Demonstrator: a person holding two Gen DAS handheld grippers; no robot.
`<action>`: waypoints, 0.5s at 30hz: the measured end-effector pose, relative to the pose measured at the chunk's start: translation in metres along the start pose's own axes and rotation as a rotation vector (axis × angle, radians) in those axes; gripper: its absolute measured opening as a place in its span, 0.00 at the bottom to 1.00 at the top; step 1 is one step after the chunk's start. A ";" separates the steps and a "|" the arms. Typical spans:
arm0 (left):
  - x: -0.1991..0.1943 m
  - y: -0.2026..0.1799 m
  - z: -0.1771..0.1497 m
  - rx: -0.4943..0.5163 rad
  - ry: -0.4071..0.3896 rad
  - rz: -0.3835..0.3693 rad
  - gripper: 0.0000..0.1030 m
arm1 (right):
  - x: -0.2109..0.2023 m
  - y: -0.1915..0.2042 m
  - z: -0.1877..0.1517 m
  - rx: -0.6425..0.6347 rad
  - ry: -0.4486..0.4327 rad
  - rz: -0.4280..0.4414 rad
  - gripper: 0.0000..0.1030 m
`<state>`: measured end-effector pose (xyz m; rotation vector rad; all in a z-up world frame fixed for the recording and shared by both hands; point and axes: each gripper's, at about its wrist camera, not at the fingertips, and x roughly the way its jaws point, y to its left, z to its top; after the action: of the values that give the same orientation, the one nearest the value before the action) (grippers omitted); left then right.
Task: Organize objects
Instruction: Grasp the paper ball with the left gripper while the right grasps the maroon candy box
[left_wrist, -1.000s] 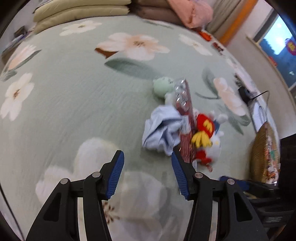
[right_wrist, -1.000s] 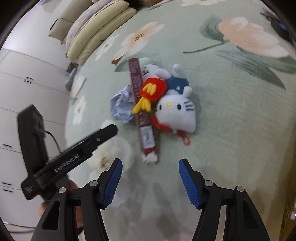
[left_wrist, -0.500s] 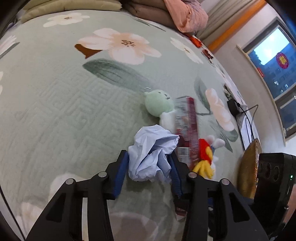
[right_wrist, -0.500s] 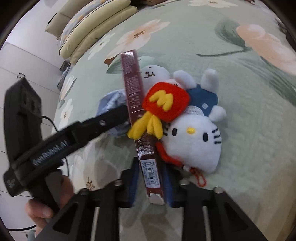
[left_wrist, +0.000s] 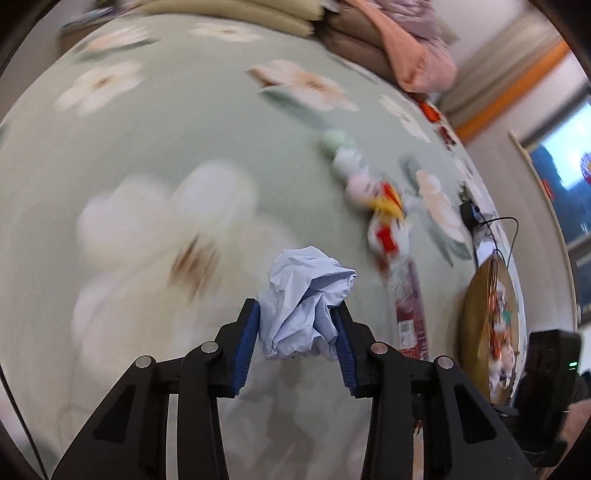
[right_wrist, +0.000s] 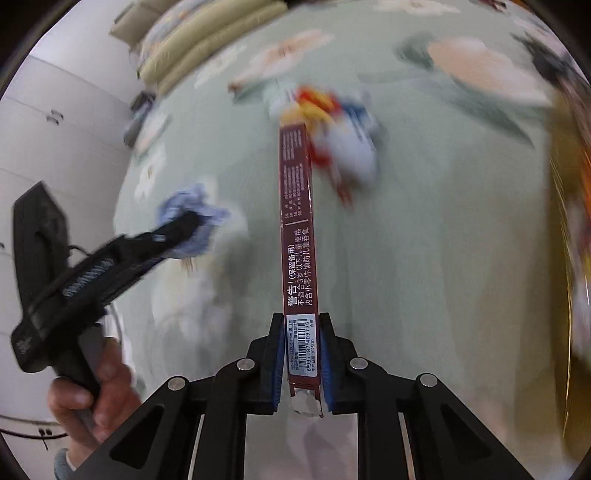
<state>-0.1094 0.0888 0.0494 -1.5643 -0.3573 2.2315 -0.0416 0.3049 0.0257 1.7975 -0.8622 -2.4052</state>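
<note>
My left gripper (left_wrist: 295, 336) is shut on a crumpled pale-blue paper ball (left_wrist: 304, 306), held above the bed. In the right wrist view the same ball (right_wrist: 192, 218) shows blurred at the tip of that gripper, which a hand (right_wrist: 92, 391) holds. My right gripper (right_wrist: 302, 354) is shut on the barcode end of a long dark-red box (right_wrist: 297, 236), which sticks out forward over the bed. That box (left_wrist: 408, 310) also appears at the right of the left wrist view. A blurred pile of plush toys (right_wrist: 340, 136) lies on the bedspread beyond the box's far end.
The green floral bedspread (left_wrist: 166, 155) fills both views. Pillows (right_wrist: 199, 44) and a pink blanket (left_wrist: 417, 48) lie at the head of the bed. A woven basket (left_wrist: 487, 328) with items stands at the bed's right edge, near a cable (left_wrist: 495, 225).
Both grippers closed: the left took the paper ball, the right took the red box. Each has since lifted its object away from the toy pile, which now looks farther off.
</note>
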 end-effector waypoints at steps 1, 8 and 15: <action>-0.005 0.003 -0.012 -0.019 0.008 0.007 0.35 | -0.001 -0.006 -0.015 0.013 0.022 -0.017 0.16; -0.032 0.005 -0.077 -0.064 0.067 0.028 0.35 | -0.001 -0.029 -0.073 0.043 0.074 -0.089 0.16; -0.050 -0.003 -0.084 -0.027 0.040 0.045 0.35 | -0.011 -0.035 -0.065 0.039 0.080 -0.093 0.27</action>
<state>-0.0148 0.0675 0.0637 -1.6441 -0.3459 2.2345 0.0314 0.3115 0.0082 1.9748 -0.8420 -2.3673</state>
